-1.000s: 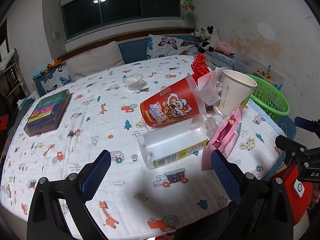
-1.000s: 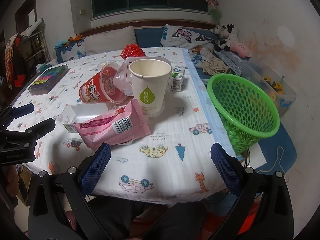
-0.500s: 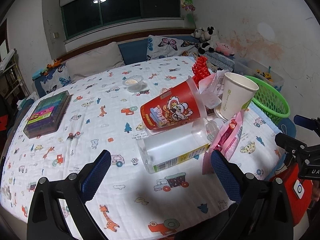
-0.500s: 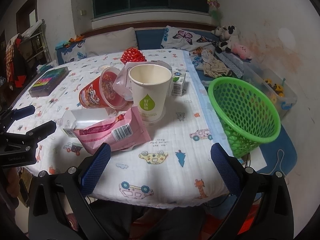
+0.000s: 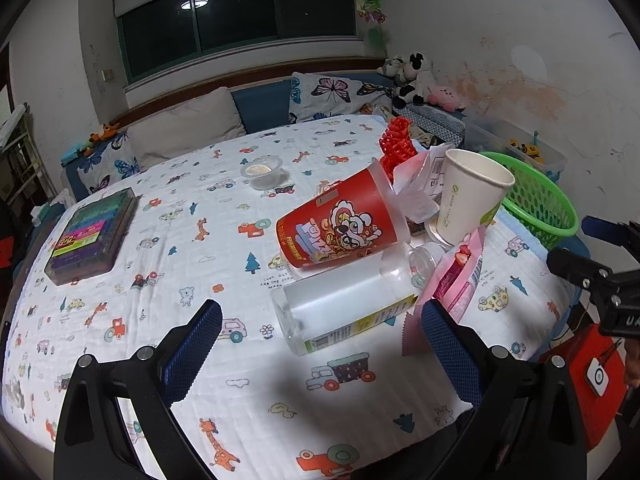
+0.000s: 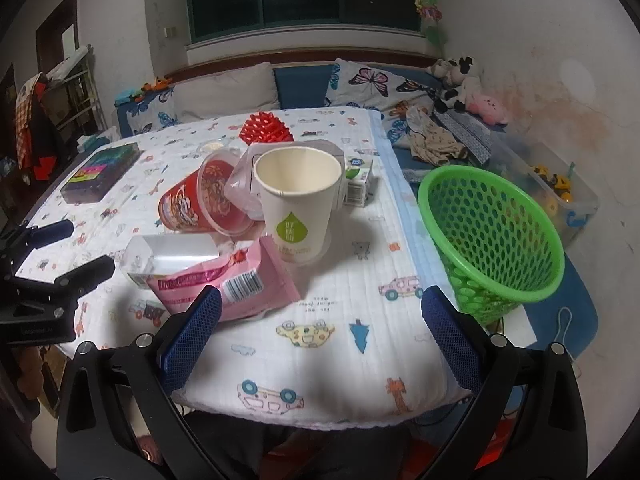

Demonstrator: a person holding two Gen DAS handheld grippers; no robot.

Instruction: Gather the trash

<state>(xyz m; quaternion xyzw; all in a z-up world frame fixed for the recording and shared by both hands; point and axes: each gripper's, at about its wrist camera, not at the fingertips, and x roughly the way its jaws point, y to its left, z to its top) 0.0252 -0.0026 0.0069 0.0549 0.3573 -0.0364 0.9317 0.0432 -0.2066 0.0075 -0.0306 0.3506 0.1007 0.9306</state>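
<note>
A heap of trash lies on the patterned tablecloth: a red printed cup on its side, a clear plastic box, a pink wrapper, an upright white paper cup, crumpled clear plastic, a small carton and a red bow. A green mesh basket stands off the table's right edge. My left gripper is open just short of the clear box. My right gripper is open over the table's near edge, empty.
A flat multicoloured box lies at the table's left side and a small clear bowl sits farther back. Pillows and plush toys line the bench behind. A clear bin of toys sits beyond the basket.
Both grippers have drifted slightly, so the trash heap sits a little lower and nearer in each view. Both stay open and nothing was grasped.
</note>
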